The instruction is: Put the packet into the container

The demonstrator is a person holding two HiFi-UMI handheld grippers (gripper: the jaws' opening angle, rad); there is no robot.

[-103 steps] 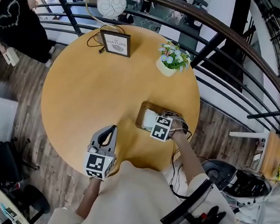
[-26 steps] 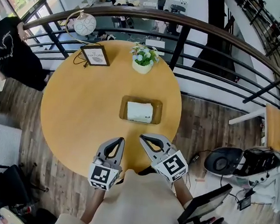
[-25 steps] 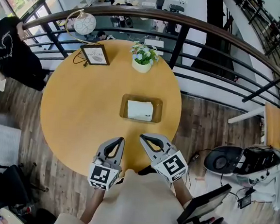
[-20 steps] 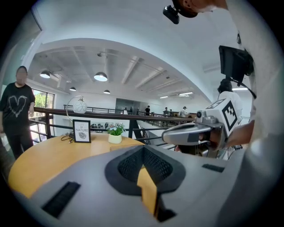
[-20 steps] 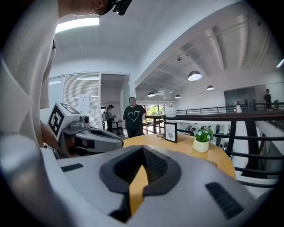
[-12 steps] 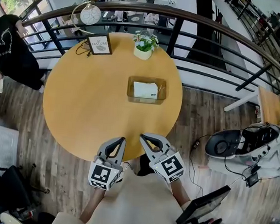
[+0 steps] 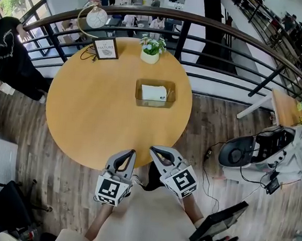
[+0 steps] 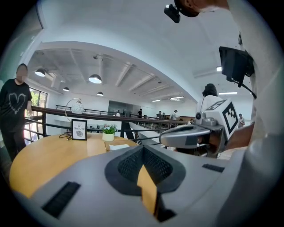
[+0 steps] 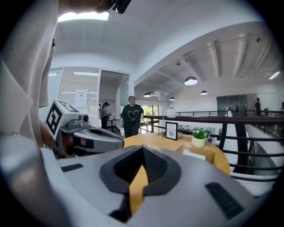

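Finding: you are now holding both tongs clear of the round counter (image 7: 83, 111), over the plank floor (image 7: 202, 132). A second ago they were hanging above its near edge, and a few seconds back the right tongs were down at the container. The left tongs (image 7: 129, 153) and right tongs (image 7: 154, 150) are both showing jaws pressed together with nothing between them. The white packet (image 7: 153, 93) is lying inside the brown container (image 7: 154, 104) on the far side of the counter, well apart from either tool. Judgement: the placement is looking complete and you are backing away. No further handling is appearing necessary.
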